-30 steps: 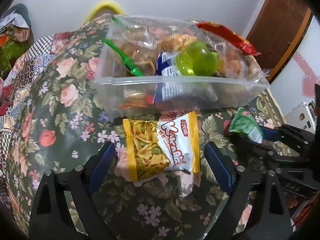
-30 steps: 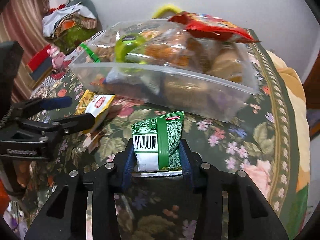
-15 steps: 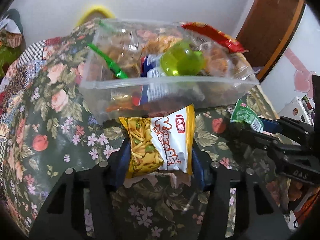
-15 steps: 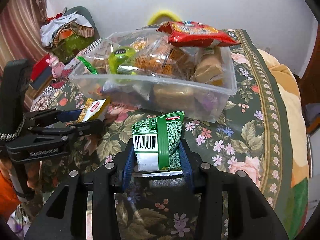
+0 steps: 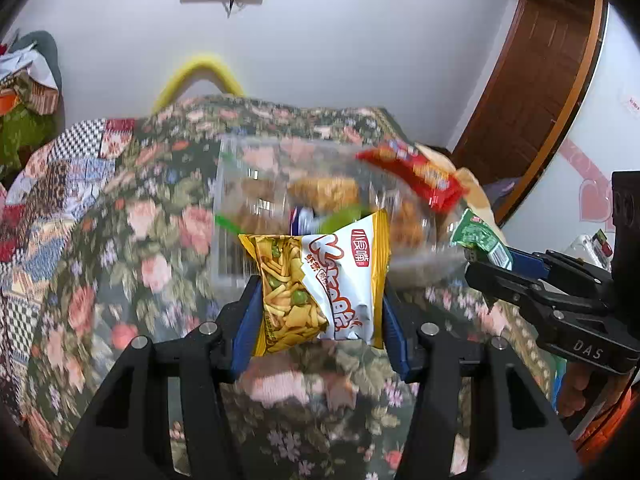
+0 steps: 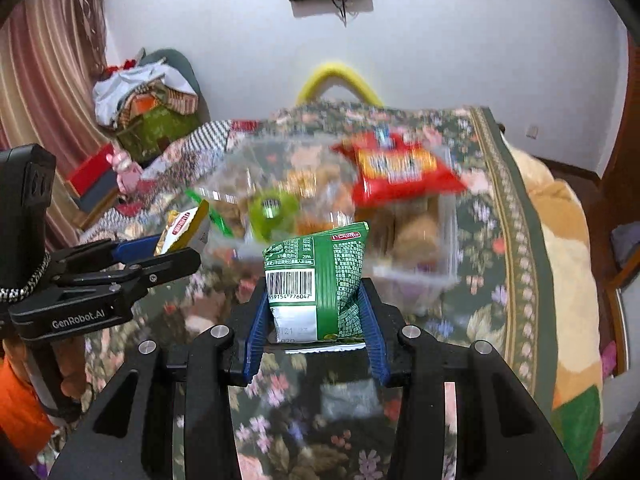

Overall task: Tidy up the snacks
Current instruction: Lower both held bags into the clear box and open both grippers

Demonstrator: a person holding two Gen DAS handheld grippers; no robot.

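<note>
Left hand-held gripper (image 5: 318, 312) is being kept clamped on the yellow snack packet (image 5: 316, 288); jaws have just been closing, packet pinched between the blue pads by its side edges, clear of the floral tabletop (image 5: 132, 240). Right hand-held gripper (image 6: 316, 316) is being held narrowly closed on the green snack packet (image 6: 318, 280), gripped at its lower half, also off the cloth. Both packets are being carried in front of the clear plastic bin (image 6: 440, 256), not yet over it.

Risks being flagged:
- Both packets are being held by soft, air-filled film; slip or rotation is being risked if either is swung fast. Frames are motion-blurred.
- Bin is already being overfilled: the red snack bag (image 6: 400, 168) is sitting on top at the rim. It is likely to be knocked off when more is dropped in.
- Two grippers are being brought toward the same opening side by side; a collision or snagged packet is possible.
- Little free space is being seen inside, so packets may be left perched and slide out.
</note>
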